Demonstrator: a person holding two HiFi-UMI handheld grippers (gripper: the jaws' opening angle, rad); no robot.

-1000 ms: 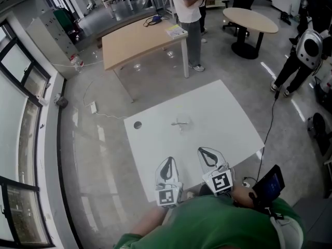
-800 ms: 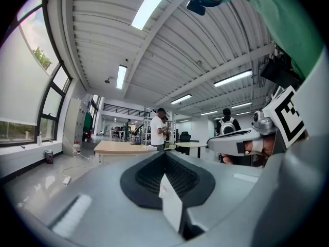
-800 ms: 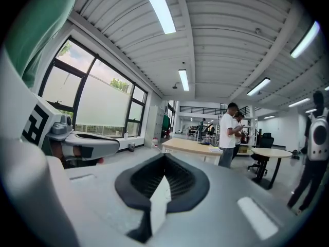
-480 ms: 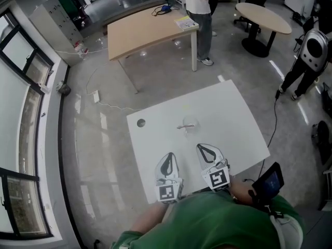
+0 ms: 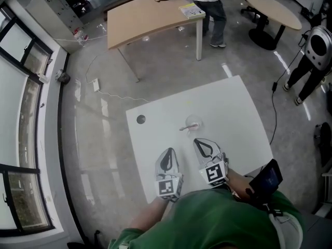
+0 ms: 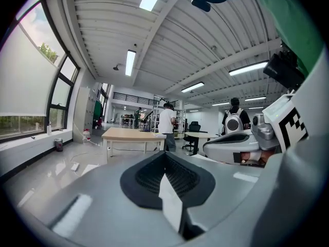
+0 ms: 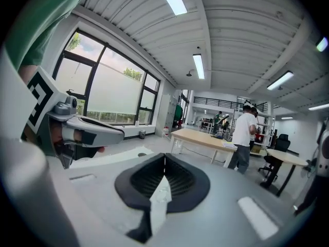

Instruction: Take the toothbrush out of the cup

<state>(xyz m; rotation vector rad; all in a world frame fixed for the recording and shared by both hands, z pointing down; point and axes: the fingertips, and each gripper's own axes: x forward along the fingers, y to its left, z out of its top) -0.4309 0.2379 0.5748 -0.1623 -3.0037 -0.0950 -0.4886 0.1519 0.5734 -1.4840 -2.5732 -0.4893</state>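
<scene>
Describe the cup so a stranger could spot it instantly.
Start at the white square table. Just beyond the right gripper stands a clear cup, a toothbrush poking out leftward, unlike the flat dark spot farther left.

A big open-plan office-lab: polished concrete floor (image 5: pixel 98 139), wooden desk (image 5: pixel 145 17) at 12 o'clock, round table (image 5: pixel 275 9) at 1, tall windows (image 5: pixel 21 102) at 9.

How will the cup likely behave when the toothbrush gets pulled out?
The cup looks small and clear, so it is probably light and apt to tip or slide. The toothbrush seems to lean out over its rim to the left, so a sideways pull could lever it over. The white table looks smooth, likely offering little grip.
</scene>
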